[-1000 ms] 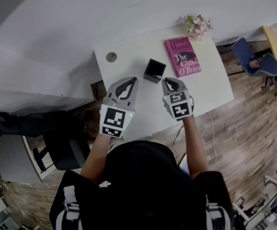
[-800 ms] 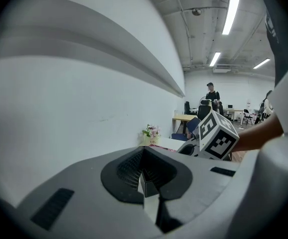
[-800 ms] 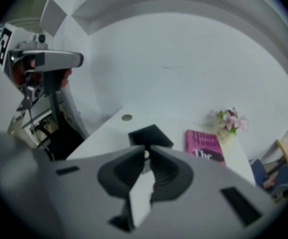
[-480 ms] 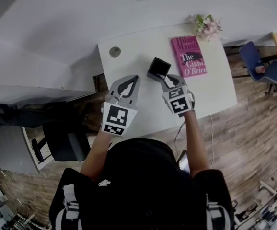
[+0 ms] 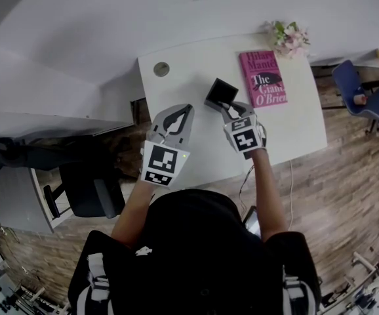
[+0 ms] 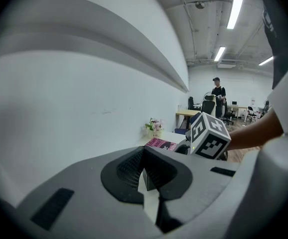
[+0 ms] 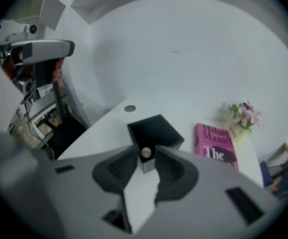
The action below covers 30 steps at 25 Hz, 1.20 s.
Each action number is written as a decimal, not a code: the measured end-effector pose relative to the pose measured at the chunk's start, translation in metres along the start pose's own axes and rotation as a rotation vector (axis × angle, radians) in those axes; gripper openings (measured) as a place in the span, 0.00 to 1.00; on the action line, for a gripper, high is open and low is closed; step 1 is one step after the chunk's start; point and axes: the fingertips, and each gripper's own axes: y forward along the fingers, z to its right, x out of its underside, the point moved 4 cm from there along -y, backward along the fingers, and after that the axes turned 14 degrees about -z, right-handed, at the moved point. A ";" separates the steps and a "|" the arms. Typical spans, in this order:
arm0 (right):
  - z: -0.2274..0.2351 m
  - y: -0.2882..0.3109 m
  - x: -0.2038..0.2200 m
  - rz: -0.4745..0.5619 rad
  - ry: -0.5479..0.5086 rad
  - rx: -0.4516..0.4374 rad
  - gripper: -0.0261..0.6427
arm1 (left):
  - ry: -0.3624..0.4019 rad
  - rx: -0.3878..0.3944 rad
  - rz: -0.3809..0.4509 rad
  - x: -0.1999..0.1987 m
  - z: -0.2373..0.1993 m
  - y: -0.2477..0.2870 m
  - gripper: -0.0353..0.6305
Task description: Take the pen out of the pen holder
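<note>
- Pen with a round silvery end cap point(image 7: 145, 152) stands in the near corner of the black square open-topped pen holder point(image 7: 159, 131). Only its top end shows above the rim.
- Right gripper point(image 5: 227, 110), grey with a black-and-white marker cube on its back, reaches to the holder's near edge. In the right gripper view its two jaw tips sit on either side of the pen's end and are clamped against it. The gap between the jaws widens below the tips.
- The holder sits on the white rectangular table point(image 5: 189, 77), roughly at its middle.
- Left gripper point(image 5: 184, 108), of the same grey make, hangs over the table's near left part, beside the right one and to the left of the holder. Its jaw tips meet and nothing is held between them. In the left gripper view, a slice of the table and a dark corner of the holder show through the slit below the tips.
- Just right of the holder lies a pink hardback book with black and white lettering point(image 5: 263, 79), flat on the table.
- Beyond the book, at the far right corner, is a small bunch of pale pink flowers point(image 5: 289, 37).
- A round grey disc point(image 5: 161, 69) is set into the tabletop at the far left corner.
- Off the table's left side is a black office chair point(image 5: 84, 189). Off its right side a blue chair point(image 5: 357, 87) stands on the wooden plank floor point(image 5: 347, 176).
</note>
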 end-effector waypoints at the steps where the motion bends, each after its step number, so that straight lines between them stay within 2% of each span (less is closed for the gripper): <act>1: 0.000 0.001 0.001 -0.001 0.005 -0.003 0.23 | -0.001 0.000 -0.002 0.001 0.000 0.000 0.08; 17: -0.003 0.002 0.000 -0.012 0.001 -0.001 0.18 | -0.014 -0.013 -0.007 0.007 -0.004 -0.003 0.08; 30: 0.002 -0.005 -0.001 -0.001 0.083 -0.003 0.15 | -0.004 -0.012 0.002 0.006 -0.005 -0.010 0.08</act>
